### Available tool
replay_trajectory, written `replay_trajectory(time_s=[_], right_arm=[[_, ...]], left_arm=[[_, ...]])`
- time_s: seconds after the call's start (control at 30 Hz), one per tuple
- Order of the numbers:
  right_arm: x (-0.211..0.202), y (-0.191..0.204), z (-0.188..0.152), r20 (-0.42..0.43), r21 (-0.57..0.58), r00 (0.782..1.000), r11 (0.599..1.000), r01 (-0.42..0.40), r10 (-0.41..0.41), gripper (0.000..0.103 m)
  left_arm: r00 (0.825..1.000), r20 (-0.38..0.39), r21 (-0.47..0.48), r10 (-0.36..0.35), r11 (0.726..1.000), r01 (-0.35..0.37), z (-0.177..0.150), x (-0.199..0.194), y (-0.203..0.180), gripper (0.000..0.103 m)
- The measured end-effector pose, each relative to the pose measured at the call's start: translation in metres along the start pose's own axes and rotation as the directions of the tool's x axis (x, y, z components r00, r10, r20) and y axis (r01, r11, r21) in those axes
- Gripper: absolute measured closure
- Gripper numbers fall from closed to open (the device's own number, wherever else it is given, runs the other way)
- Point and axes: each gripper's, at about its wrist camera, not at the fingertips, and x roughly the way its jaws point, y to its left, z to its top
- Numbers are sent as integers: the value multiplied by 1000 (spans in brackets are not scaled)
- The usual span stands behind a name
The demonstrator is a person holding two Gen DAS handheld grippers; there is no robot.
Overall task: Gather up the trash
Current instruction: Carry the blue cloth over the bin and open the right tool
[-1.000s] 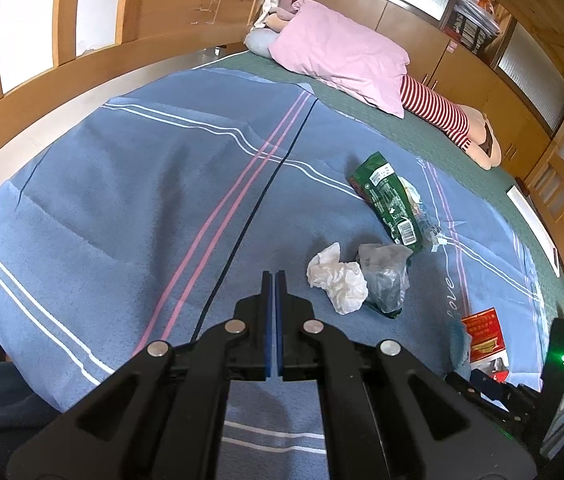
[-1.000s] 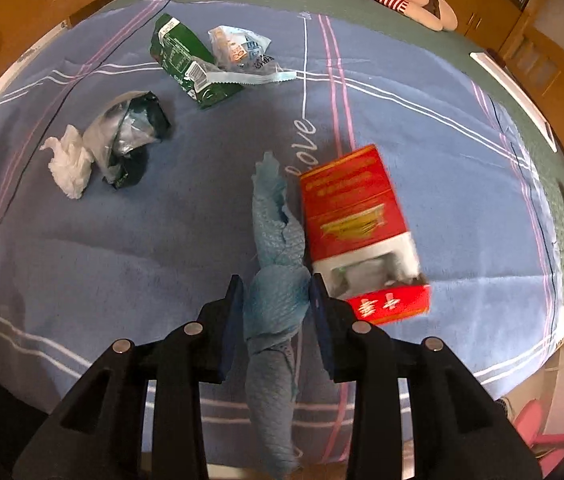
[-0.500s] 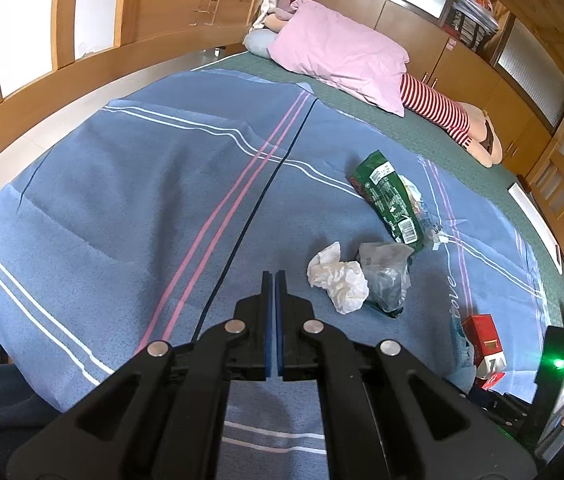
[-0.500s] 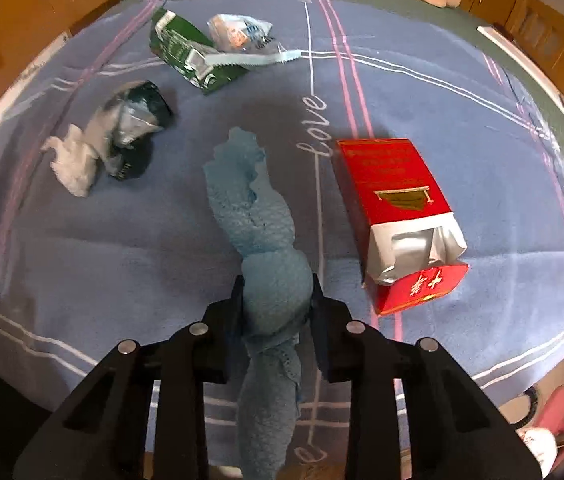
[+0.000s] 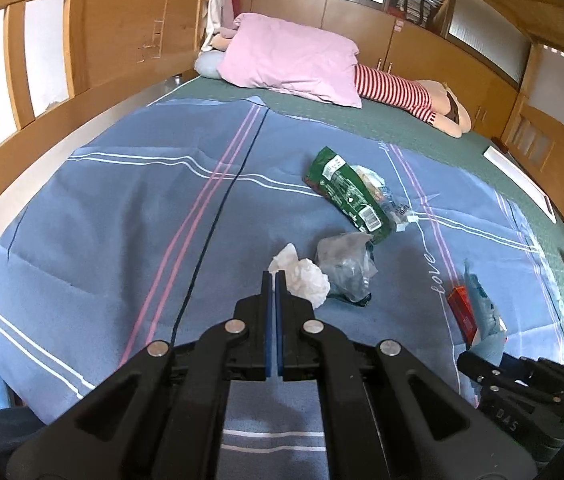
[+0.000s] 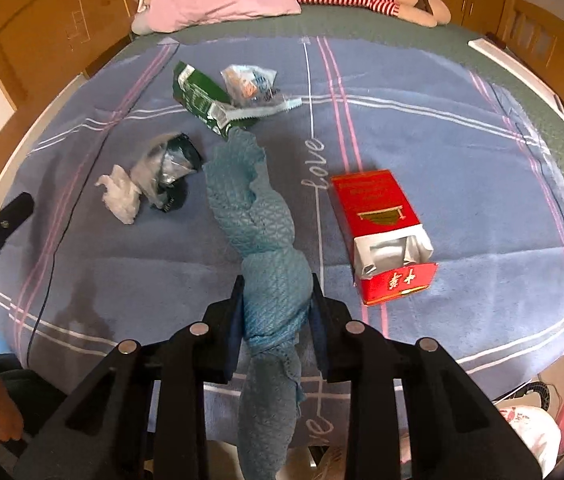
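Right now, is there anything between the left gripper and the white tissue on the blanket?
Nothing visible. The left gripper, shut and empty, points just left of the tissue, with only bare blanket between. The crumpled bag lies against the tissue's far right side, not in the path.

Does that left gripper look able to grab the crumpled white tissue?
Probably yes: the crumpled white tissue lies just beyond the left gripper with nothing between them, though its jaws are shut and must open first.

You face a bed (image 5: 81,216): blue striped blanket, pink pillow (image 5: 290,60) at its head, wooden cabinets (image 5: 422,48) behind the pillow.
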Motion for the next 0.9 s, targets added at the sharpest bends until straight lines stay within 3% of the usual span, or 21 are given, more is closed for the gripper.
replay_trajectory(time_s=[0.27,0.5,0.63,0.67,0.73,0.8,0.87,0.9], right_arm=[[-43,-8,-4,102,18,993,998,-56,54,73],[-55,-17,-12,103,27,994,999,-39,36,73],[-80,-37,-24,136,70,989,995,-68,58,73],[-87,-42,-27,143,75,988,995,-71,60,73],[-105,-56,-39,152,75,986,994,-82,70,73],[-121,-73,-59,136,73,988,993,-89,79,73],[-131,-91,-86,99,80,994,995,-62,54,73],[-132,-98,-97,77,85,996,995,-54,48,73]], left_arm=[[999,9,58,-50,997,49,-2,-3,-13,101],[998,7,101,-64,993,63,-12,-9,-22,101],[990,1,88,-143,986,142,-17,-16,-24,101],[984,-2,80,-178,981,177,-18,-18,-24,101],[952,-25,49,-304,951,305,-22,-21,-26,101],[909,-56,37,-414,909,416,-26,-24,-32,101],[888,-66,70,-455,886,459,-32,-29,-43,101],[870,-72,100,-488,864,493,-36,-34,-50,101]])
